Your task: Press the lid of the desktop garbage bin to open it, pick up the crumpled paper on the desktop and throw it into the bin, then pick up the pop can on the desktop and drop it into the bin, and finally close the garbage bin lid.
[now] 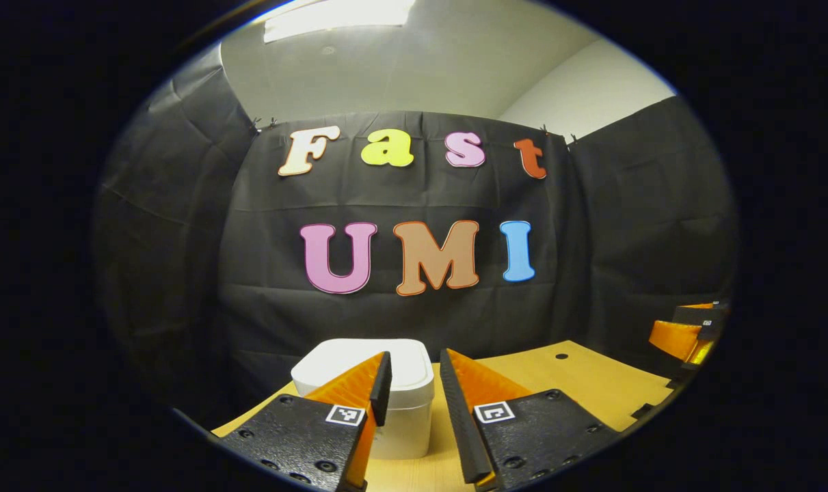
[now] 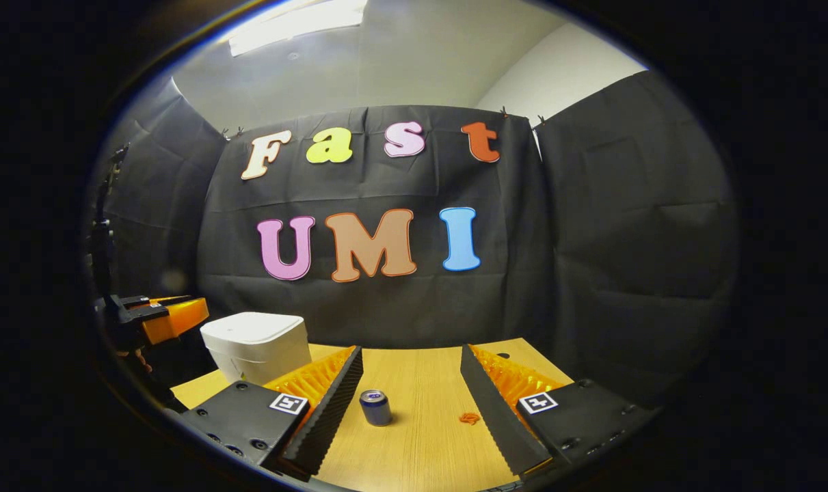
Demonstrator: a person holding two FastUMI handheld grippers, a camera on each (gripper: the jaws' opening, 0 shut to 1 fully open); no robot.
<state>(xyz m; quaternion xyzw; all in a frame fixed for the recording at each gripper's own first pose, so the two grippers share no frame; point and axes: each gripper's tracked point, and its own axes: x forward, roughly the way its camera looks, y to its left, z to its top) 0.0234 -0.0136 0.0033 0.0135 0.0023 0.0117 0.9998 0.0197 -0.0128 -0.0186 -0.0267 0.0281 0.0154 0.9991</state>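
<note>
In the left gripper view the left gripper hangs above the near edge of a wooden table, its fingers a narrow way apart with nothing between them. Straight ahead, just past the fingertips, stands the white bin with its lid down flat. At the far right edge of this view the right gripper shows, well apart from the bin.

In the right gripper view the right gripper is held above the table with its fingers spread wide and empty. Between the two fingers, lying farther off on the tabletop, the can stands upright, nearer the finger on the picture's left. To its right, apart from it, lies a small orange-red scrap; it is too small to tell for sure, but it may be the crumpled paper. The bin stands at the left back part of the table, well apart from the can, lid closed. Just left of the bin the left gripper shows, held up near the height of the bin's lid and not touching it. A black cloth wall closes the booth behind and beside the table.
</note>
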